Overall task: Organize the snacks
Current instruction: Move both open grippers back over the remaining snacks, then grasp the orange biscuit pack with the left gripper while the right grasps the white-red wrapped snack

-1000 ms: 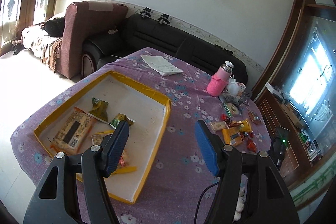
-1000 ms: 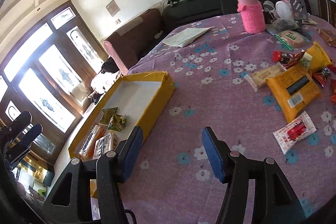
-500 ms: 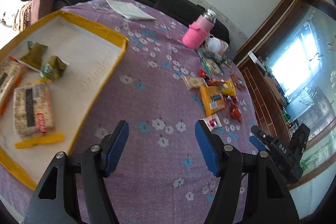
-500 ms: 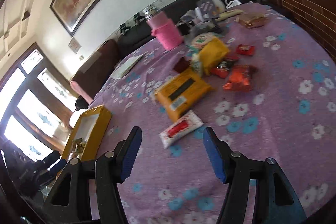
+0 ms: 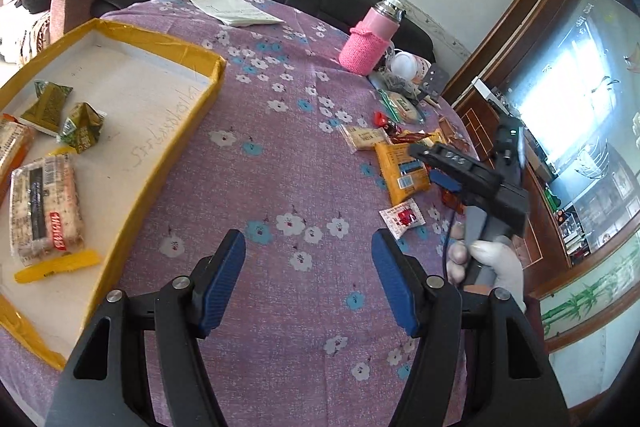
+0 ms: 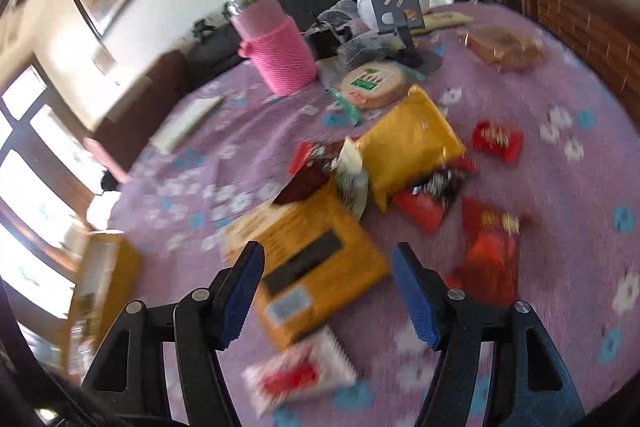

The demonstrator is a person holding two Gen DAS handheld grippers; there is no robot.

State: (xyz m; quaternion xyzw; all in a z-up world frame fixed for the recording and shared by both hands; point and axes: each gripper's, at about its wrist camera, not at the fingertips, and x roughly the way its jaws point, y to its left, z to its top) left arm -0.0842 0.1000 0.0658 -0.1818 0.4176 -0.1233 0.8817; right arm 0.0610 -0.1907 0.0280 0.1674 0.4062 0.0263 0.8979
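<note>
A yellow-rimmed tray (image 5: 200,99) at the left holds several snack packs, among them a cracker pack (image 5: 46,203) and two green packets (image 5: 80,129). My left gripper (image 5: 308,279) is open and empty above the purple flowered tablecloth (image 5: 280,155). My right gripper (image 6: 328,291) is open and empty, just above an orange snack pack (image 6: 316,263), which also shows in the left wrist view (image 5: 402,173). A small white and red packet (image 6: 300,375) lies below it. Red wrappers (image 6: 492,247) and a second yellow pack (image 6: 408,143) lie close by.
A pink knitted bottle (image 5: 370,43) stands at the back, next to a white cup and a phone stand (image 6: 394,5). A folded paper (image 5: 232,10) lies at the far side. A round cracker pack (image 6: 374,83) and a brown pack (image 6: 502,47) lie beyond the pile.
My right gripper has moved forward and down over the snack pile, close above the orange pack. My left gripper has stayed open and shifted slightly; the right gripper has come into its view.
</note>
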